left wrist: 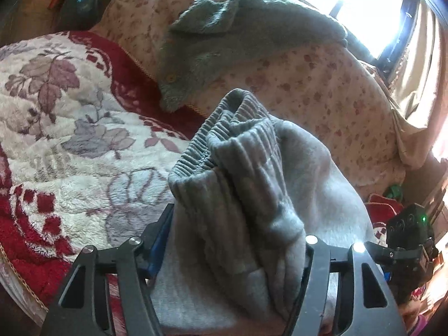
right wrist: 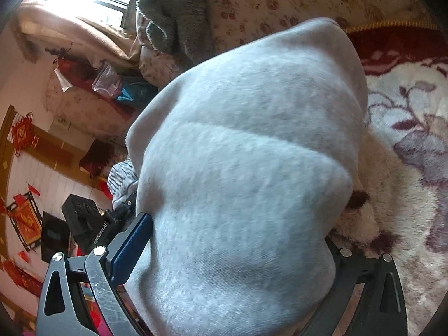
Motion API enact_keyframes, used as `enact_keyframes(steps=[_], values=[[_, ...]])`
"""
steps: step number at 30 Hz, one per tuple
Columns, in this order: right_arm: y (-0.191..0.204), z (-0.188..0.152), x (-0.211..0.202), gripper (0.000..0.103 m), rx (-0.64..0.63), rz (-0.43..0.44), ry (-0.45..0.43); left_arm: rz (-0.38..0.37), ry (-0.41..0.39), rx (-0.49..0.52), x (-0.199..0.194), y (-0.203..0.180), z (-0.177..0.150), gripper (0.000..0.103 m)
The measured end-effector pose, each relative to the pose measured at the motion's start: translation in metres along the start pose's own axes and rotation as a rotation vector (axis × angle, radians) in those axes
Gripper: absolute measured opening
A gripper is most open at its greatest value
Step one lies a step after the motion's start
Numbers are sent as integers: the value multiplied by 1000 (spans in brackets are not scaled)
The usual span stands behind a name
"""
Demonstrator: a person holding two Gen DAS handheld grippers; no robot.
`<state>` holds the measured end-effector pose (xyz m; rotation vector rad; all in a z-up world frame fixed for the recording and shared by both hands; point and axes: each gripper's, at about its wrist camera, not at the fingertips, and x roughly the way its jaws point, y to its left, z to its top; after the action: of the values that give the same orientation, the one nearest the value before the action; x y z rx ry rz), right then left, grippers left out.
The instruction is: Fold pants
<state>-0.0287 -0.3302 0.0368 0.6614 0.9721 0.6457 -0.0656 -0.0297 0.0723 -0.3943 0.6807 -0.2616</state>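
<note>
Across the bed, I've got the plush floral blanket (left wrist: 64, 128) spread wide, cream with red borders and purple leaves, and it fills the right side of my right wrist view too. Behind it sits a rose-print cushion (left wrist: 316, 84), with a grey fleece garment (left wrist: 238, 28) draped over its top. Bright window (left wrist: 372, 5) glare washes out the far corner.

Now the grey pants (right wrist: 246, 168): they're bunched up and lifted off the blanket, hanging between my two grippers and filling most of both views. On the left wrist view the ribbed waistband (left wrist: 224, 137) stands up in a crumpled ridge right ahead of me. My left gripper (left wrist: 238, 254) has its jaws clamped onto the soft grey fabric, cloth bulging out between the two fingers. My right gripper (right wrist: 238, 240) is the same story, jaws pinched on a thick fold of the pants, with one blue finger pad (right wrist: 131, 246) pressed against the fabric and the other finger buried under the cloth.
</note>
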Motion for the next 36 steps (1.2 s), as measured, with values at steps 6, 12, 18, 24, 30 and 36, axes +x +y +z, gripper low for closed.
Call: enact_keyframes(steps=[6, 12, 18, 24, 30, 36], values=[[0, 1, -33, 103, -26, -27, -52, -41, -9, 30, 1, -34, 0, 65], [-14, 0, -81, 103, -14, -53, -111, -98, -5, 76, 7, -83, -1, 65], [-34, -5, -133, 103, -11, -106, -156, -147, 18, 121, 18, -135, -13, 65], [-56, -13, -170, 103, -1, -163, -173, -172, 50, 136, 33, -177, -36, 65], [-81, -24, -195, 103, 22, -198, -184, -181, 90, 177, 51, -211, -60, 65], [-111, -32, -202, 103, 67, -197, -178, -156, 110, 198, 63, -221, -79, 65]])
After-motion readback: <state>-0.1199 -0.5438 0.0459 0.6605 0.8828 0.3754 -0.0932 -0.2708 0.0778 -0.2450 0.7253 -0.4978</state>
